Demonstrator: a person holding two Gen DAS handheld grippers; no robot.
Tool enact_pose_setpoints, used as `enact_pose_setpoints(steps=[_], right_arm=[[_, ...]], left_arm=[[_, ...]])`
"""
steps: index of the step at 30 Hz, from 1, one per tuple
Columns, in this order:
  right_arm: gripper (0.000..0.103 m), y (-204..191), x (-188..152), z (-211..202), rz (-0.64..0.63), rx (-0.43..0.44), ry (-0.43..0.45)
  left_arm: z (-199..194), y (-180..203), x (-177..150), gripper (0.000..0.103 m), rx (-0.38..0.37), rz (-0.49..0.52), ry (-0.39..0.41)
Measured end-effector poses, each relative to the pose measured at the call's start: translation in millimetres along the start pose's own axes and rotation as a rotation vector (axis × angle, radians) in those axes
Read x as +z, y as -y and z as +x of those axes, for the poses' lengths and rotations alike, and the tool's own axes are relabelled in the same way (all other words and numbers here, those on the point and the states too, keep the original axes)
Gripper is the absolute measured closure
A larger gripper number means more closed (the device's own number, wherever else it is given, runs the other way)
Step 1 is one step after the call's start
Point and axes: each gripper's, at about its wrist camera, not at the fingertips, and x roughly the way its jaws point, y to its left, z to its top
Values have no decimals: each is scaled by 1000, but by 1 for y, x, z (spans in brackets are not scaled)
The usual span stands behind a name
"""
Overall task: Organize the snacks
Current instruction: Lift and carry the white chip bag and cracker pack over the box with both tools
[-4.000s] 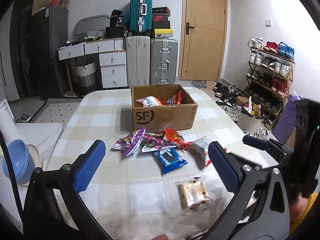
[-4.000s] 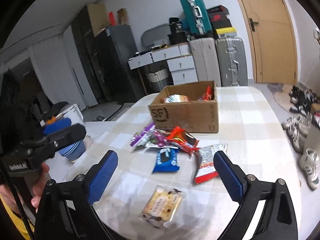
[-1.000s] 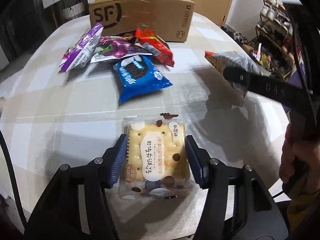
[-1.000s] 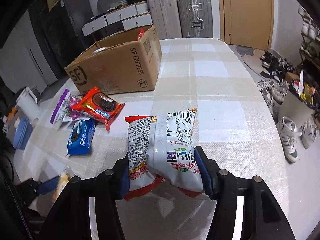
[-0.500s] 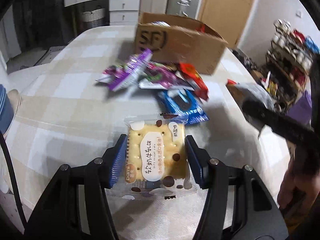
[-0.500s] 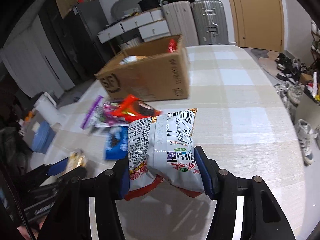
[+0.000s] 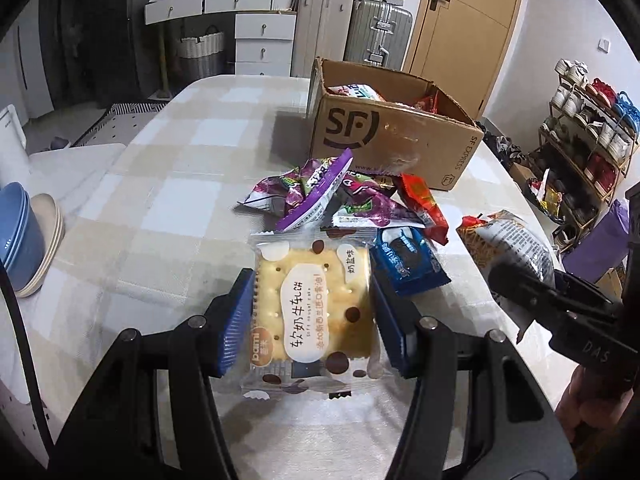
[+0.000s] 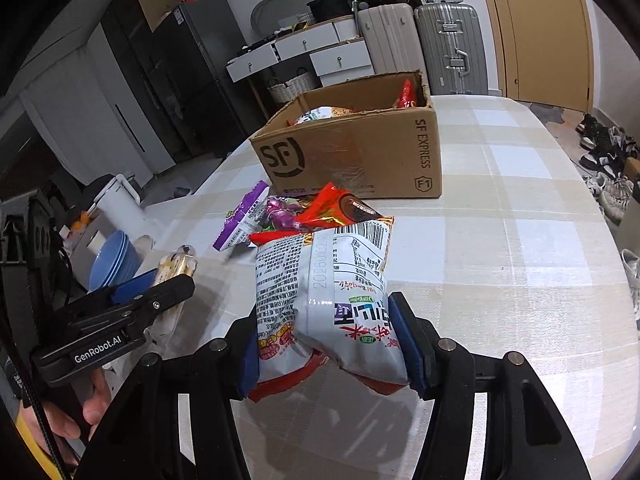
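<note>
My left gripper point(image 7: 314, 320) is shut on a clear cracker packet point(image 7: 312, 308) and holds it above the checked table point(image 7: 160, 200). My right gripper point(image 8: 330, 344) is shut on a grey and red snack bag point(image 8: 324, 296), lifted over the table; it shows again in the left wrist view as the snack bag point(image 7: 508, 244). An open cardboard box point(image 7: 384, 136) with some snacks inside stands beyond both. In front of the box lie purple packets point(image 7: 316, 192), a red packet point(image 7: 424, 204) and a blue cookie packet point(image 7: 408, 260). In the right wrist view the box point(image 8: 360, 152) sits beyond the bag.
Stacked blue and beige bowls point(image 7: 24, 240) sit on a side surface left of the table. A white jug point(image 8: 120, 204) stands near them. Suitcases point(image 7: 376, 36), white drawers point(image 7: 260, 36) and a door point(image 7: 460, 12) are behind. A shoe rack point(image 7: 588, 132) stands to the right.
Both grippers have risen and swung towards the box with their packets still held. The loose snack pile and the box now lie nearer the centre of both views.
</note>
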Motion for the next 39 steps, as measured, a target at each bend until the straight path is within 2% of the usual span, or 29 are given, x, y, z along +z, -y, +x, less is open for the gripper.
enact_pose_setpoints(steps=[7,13,24,31,35,39], right_arm=[[45,5,-4,8,-9,-9,-26],[45,-2,-2,-2,-29,21,14],[45,2,1,-19,19,50,63],[45,6,12,-36,57,84,123],[45,3,27,-47,64,98,153],[45,-1,49,-59,35,100,172]], left_arm=[[-3,1,-4,48,-7,7,6],[-4,2,-1,48,-45,19,-17],[-19,9,22,48,-75,35,5],[-35,19,46,48,-81,70,14],[-50,23,66,48,-99,73,30],[-63,28,88,48,-81,115,58]])
